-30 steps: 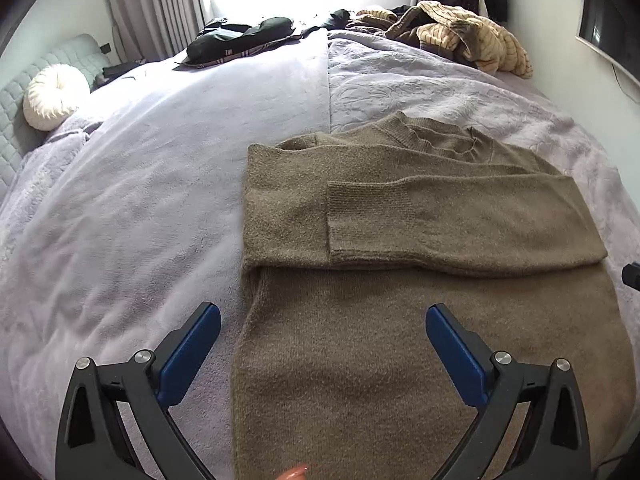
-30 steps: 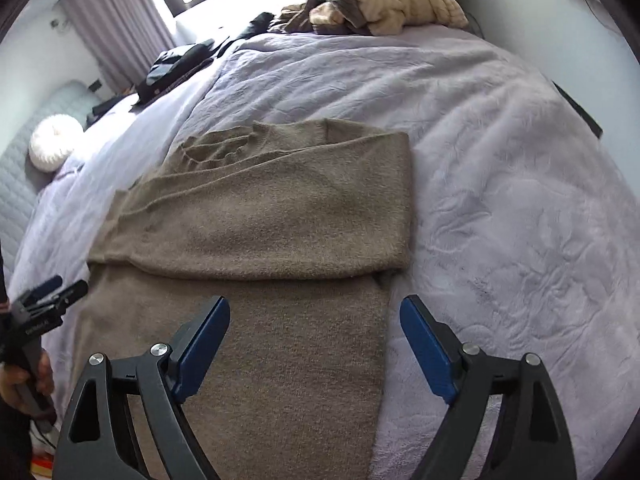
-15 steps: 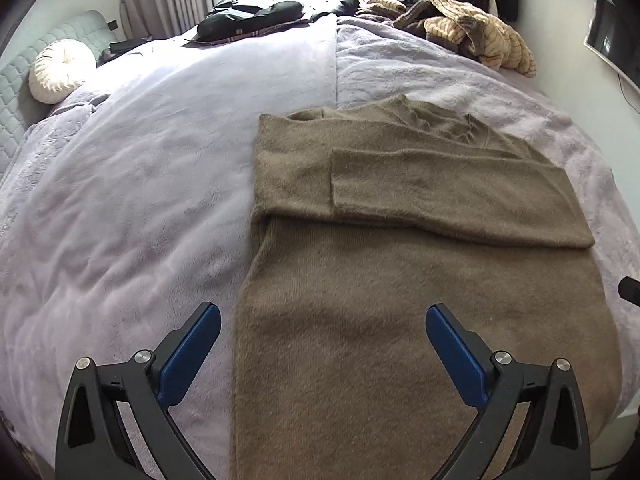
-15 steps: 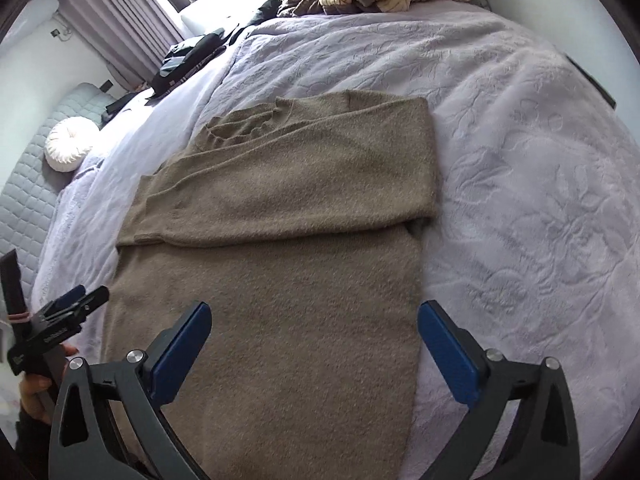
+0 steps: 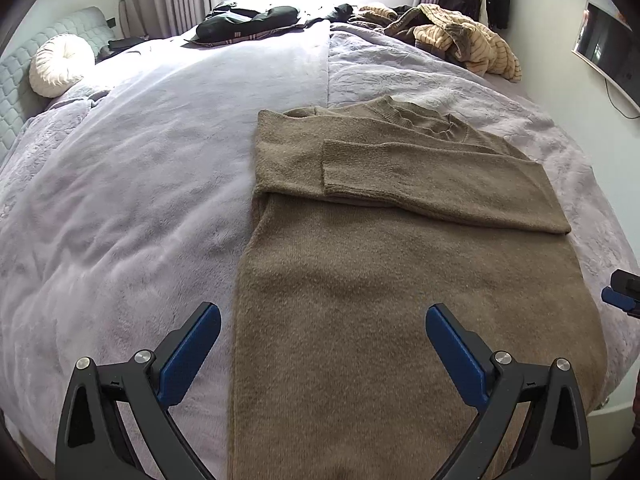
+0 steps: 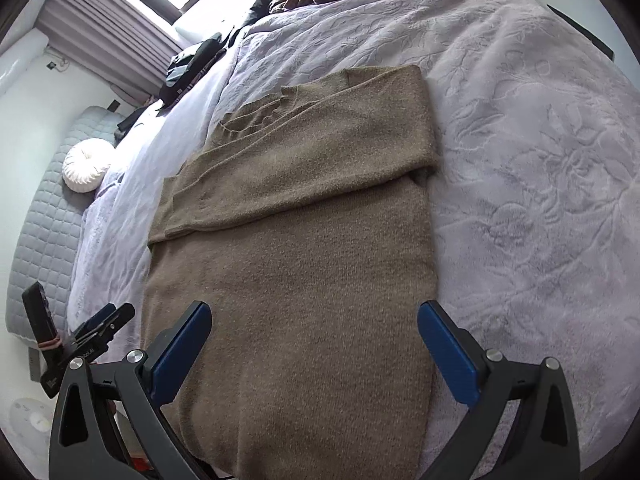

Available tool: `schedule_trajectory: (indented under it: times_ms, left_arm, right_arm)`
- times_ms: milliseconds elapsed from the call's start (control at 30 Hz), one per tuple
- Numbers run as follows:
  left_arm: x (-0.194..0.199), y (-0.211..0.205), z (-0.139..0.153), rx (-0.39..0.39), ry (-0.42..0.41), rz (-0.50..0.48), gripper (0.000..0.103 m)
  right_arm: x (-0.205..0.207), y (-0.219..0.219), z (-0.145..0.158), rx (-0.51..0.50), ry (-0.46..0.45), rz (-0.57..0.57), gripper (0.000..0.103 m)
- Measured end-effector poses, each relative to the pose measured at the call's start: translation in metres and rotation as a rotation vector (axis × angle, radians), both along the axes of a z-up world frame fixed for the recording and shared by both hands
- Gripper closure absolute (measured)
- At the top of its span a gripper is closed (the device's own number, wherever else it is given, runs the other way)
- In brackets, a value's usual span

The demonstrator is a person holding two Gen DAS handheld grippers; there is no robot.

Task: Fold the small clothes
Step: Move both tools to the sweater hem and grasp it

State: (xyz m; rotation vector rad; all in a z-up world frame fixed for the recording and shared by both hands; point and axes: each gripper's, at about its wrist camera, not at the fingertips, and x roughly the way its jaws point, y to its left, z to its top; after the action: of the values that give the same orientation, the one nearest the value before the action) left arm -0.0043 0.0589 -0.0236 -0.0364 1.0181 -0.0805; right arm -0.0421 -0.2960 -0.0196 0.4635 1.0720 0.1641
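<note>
A wide bed (image 5: pixel 140 184) with a lilac blanket fills my view. A brown sweater (image 5: pixel 400 280) lies flat near its close edge, both sleeves folded across the chest. My left gripper (image 5: pixel 322 340) hangs over the sweater's left hem edge, fingers spread, holding nothing. My right gripper (image 6: pixel 314 336) hangs over the right side, also spread and empty.

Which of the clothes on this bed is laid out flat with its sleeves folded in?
The brown sweater, spread flat right ahead of the open left tool, both sleeves crossed over its chest. The striped tan garments and dark clothes lie bunched at the far edge.
</note>
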Motion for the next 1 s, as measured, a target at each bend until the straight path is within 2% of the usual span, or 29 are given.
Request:
schedule_trajectory:
  times_ms: [233, 333, 433, 533, 700, 900, 1000]
  left_arm:
    - [-0.018, 0.008, 0.001, -0.018, -0.004, -0.010, 0.000]
    - [-0.028, 0.017, -0.003, -0.065, 0.002, -0.016, 0.000]
    - [-0.044, 0.033, -0.009, -0.157, 0.010, -0.019, 0.000]
    - [-0.059, 0.047, -0.016, -0.213, 0.020, -0.016, 0.000]
    - [-0.088, 0.063, -0.027, -0.265, 0.042, -0.024, 0.000]
    - [-0.118, 0.065, -0.035, -0.366, 0.083, -0.082, 0.000]
    - [-0.130, 0.057, -0.039, -0.350, 0.097, -0.112, 0.000]
  right_arm:
    - [-0.018, -0.004, -0.006, 0.105, -0.008, -0.013, 0.000]
    - [-0.026, -0.003, -0.008, 0.141, -0.018, -0.010, 0.000]
    - [-0.037, -0.004, -0.010, 0.184, -0.035, -0.002, 0.000]
    - [-0.049, -0.003, -0.013, 0.233, -0.059, 0.023, 0.000]
    - [-0.076, 0.002, -0.025, 0.315, -0.086, 0.094, 0.000]
    - [-0.118, -0.002, -0.039, 0.377, -0.121, 0.169, 0.000]
    - [-0.138, -0.007, -0.054, 0.389, -0.107, 0.174, 0.000]
